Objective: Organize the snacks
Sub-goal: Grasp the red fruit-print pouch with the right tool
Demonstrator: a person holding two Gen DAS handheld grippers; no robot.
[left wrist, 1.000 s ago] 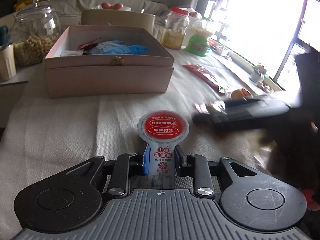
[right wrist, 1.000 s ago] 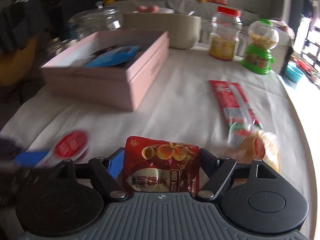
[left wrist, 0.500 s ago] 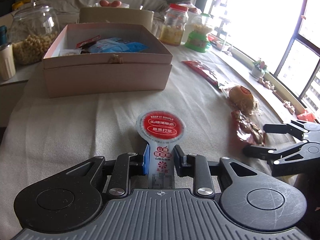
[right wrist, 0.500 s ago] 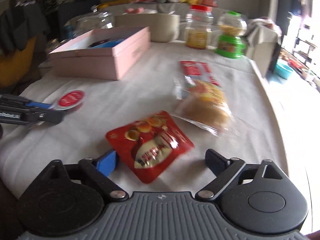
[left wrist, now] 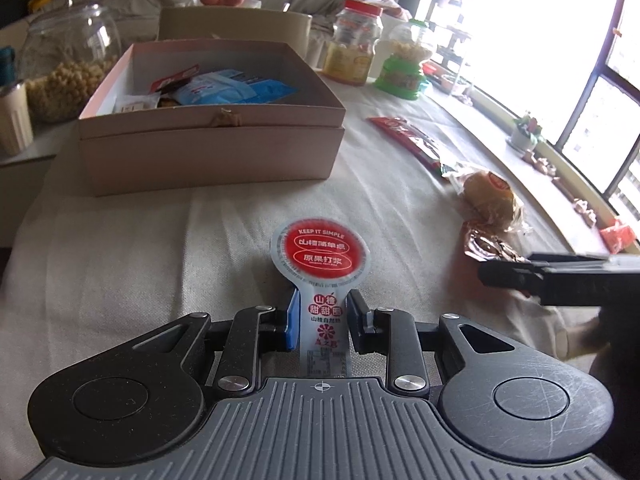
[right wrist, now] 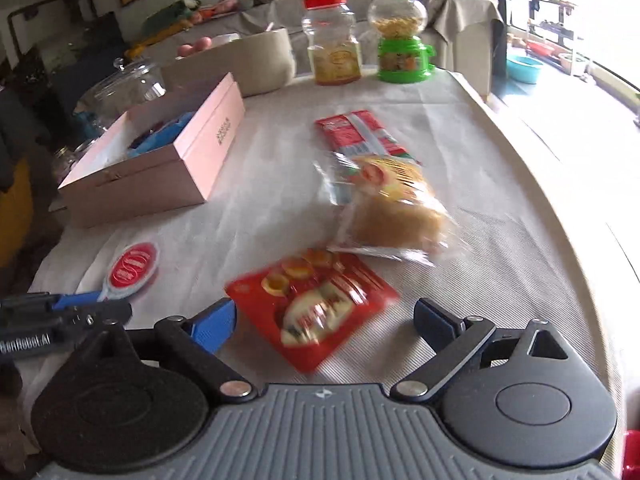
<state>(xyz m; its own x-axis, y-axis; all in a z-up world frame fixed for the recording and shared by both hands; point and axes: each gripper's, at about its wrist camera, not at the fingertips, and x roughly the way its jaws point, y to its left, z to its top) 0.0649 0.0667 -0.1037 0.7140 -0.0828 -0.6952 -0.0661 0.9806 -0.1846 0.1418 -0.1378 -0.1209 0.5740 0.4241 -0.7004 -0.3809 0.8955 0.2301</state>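
Since a sec earlier the right gripper [right wrist: 324,320] had let go of the red egg pouch [right wrist: 316,304]; the pouch, then pinched between its fingers, lay flat on the tablecloth [right wrist: 256,216] between jaws spread wide, neither pad touching it; long axis ran diagonally, from near-right up toward far-left in the right wrist view, a bit motion-blurred. Left gripper [left wrist: 322,318] hadn't changed: fingers pressed on the narrow neck of the white lollipop-shaped sachet [left wrist: 320,264]; its round red head pointed fwd, away from the gripper toward the pink box [left wrist: 212,152], long axis in line w/ the fingers; whether the head touched the cloth couldn't be told.

Just beyond the egg pouch lay a bread roll in clear wrap [right wrist: 394,208], touching or overlapping the long red packet [right wrist: 356,132] behind it; that packet's long axis ran away toward the far table edge. Pink box stood open, well apart to the left, w/ blue and red packets inside. At the far end: red-lidded jar [right wrist: 332,40], green candy dispenser [right wrist: 402,36]; glass jar [left wrist: 68,64] beside the box.
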